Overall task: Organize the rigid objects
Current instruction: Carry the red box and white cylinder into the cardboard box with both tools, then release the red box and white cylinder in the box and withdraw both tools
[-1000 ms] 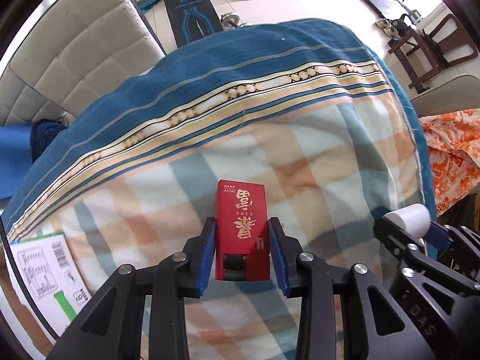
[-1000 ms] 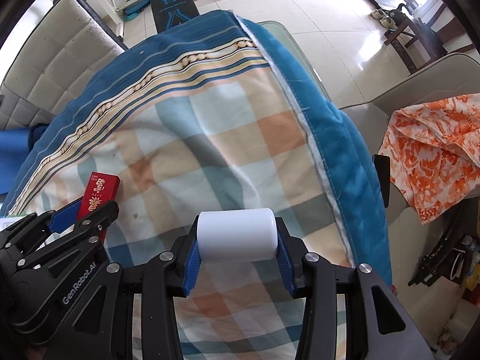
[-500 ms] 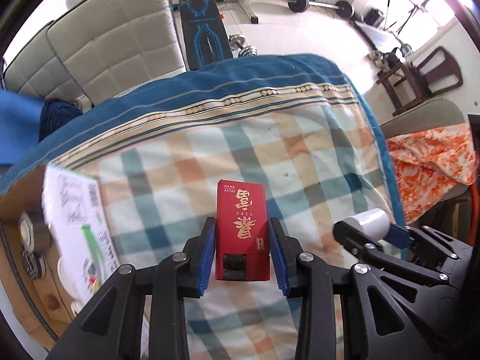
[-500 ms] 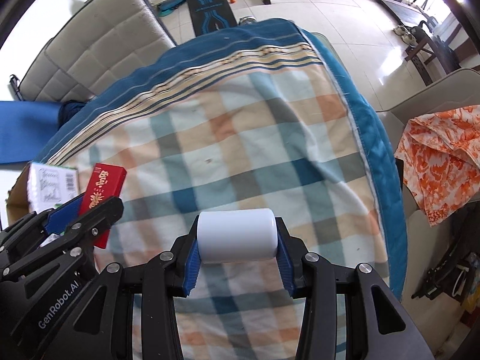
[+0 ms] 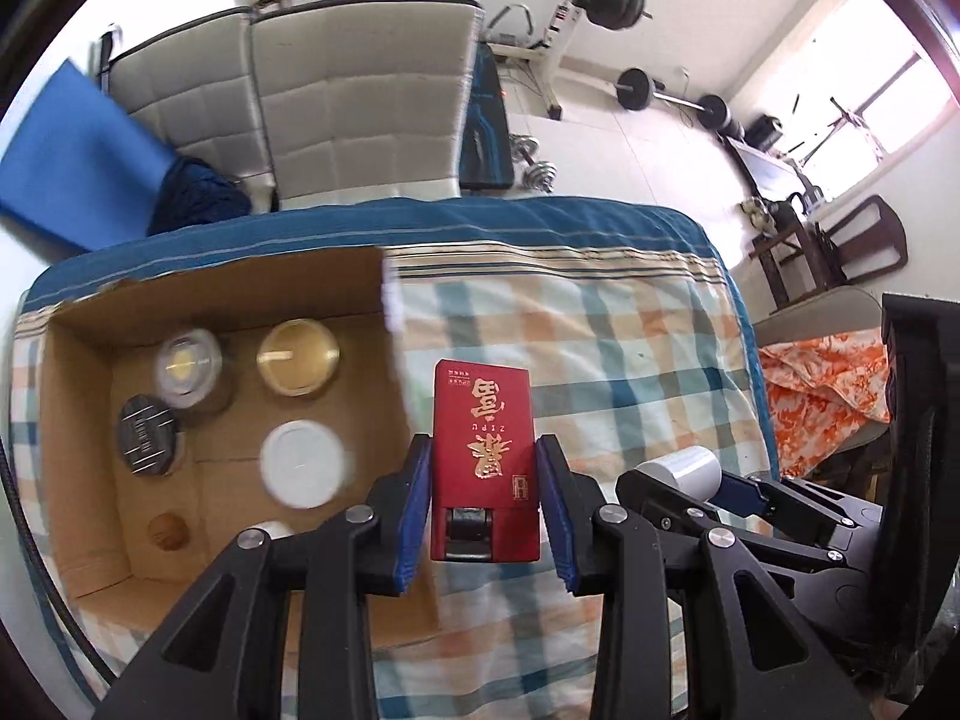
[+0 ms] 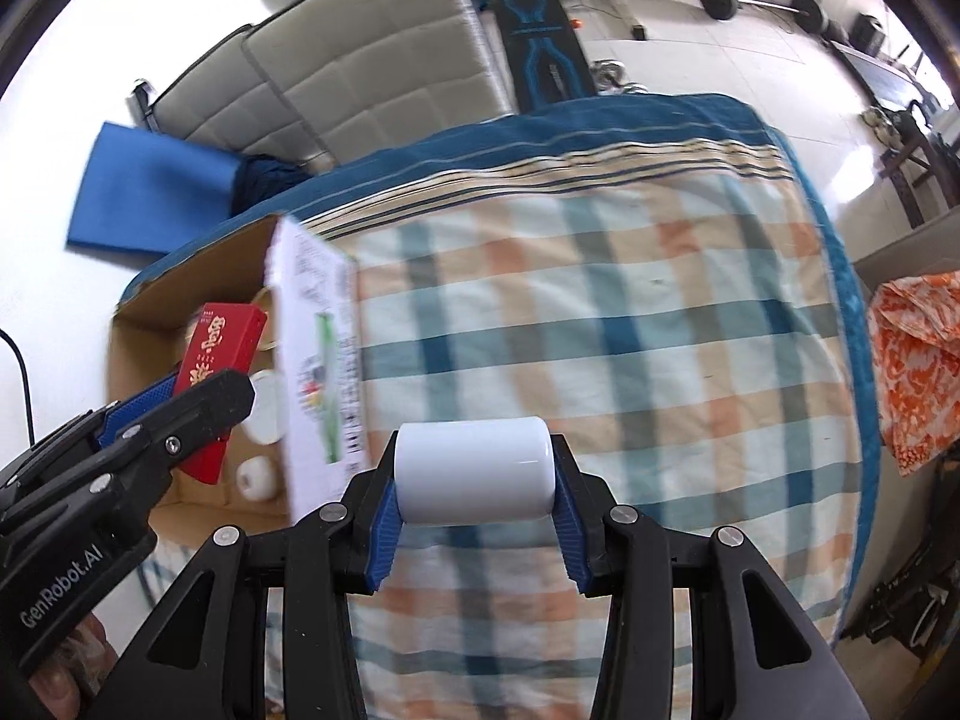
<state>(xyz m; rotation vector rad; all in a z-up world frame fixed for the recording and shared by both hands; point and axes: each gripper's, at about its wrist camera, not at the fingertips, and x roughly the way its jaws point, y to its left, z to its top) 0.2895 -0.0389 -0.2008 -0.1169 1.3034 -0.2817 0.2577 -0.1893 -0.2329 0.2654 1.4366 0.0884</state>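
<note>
My left gripper [image 5: 485, 510] is shut on a red box with gold lettering [image 5: 485, 450], held upright above the plaid blanket next to the right wall of an open cardboard box [image 5: 78, 480]. The red box also shows in the right wrist view [image 6: 219, 360]. My right gripper [image 6: 474, 516] is shut on a white cylinder [image 6: 474, 471], held sideways above the blanket; it appears to the right in the left wrist view [image 5: 681, 471]. The cardboard box holds several round jars and lids [image 5: 298, 357].
The blanket [image 6: 630, 312] covers a table with a blue border at the far and right edges. The box's printed flap [image 6: 318, 360] stands up between the grippers. Grey padded chairs [image 5: 360, 108], gym weights and an orange floral cloth [image 5: 822, 384] lie beyond.
Both grippers have swung left and back with their loads. The open cardboard box with its jars has come fully into view on the left.
</note>
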